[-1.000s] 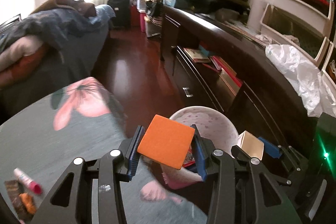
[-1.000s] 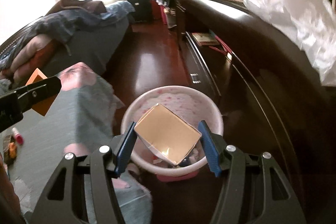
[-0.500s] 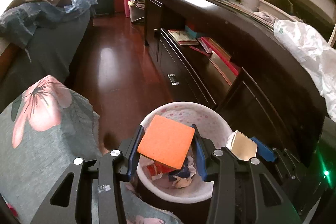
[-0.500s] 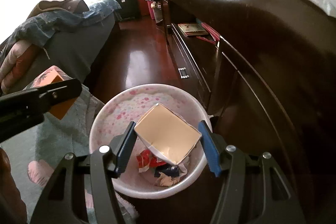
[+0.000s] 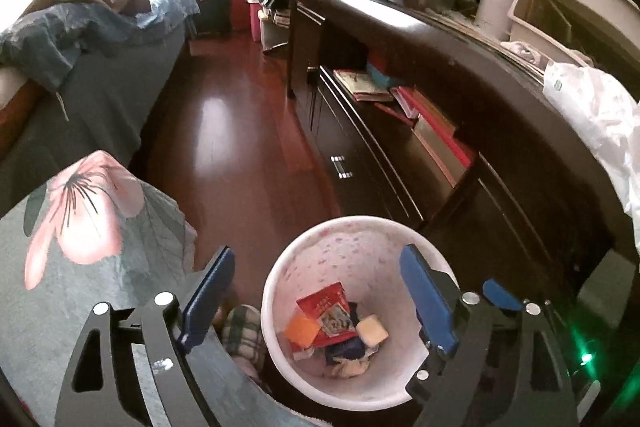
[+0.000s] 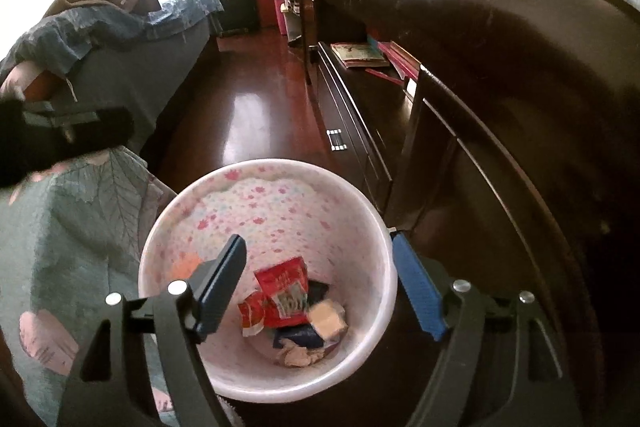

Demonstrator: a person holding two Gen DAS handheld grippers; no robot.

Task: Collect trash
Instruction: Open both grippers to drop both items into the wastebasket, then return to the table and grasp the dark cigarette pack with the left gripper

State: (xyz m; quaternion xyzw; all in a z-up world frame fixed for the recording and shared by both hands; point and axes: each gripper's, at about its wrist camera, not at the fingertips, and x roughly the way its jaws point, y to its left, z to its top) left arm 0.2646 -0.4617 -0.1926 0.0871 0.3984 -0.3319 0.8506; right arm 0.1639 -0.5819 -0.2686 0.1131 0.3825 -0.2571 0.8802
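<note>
Left wrist view: the left gripper [image 5: 316,295] is tilting down over the bin [image 5: 280,279], its jaws having just opened, spread and empty; the orange pad [image 5: 301,330] is lying in the bin below, between the fingers.

Right wrist view: the right gripper [image 6: 318,285] is angling down likewise, jaws just opened, empty; the tan box [image 6: 327,319] is sitting in the bin below.

Both wrist cams tilt steeply down, close over the bin [image 5: 280,279] [image 6: 264,183] (shared view); left sits further left, over bedspread [image 5: 80,267].
</note>
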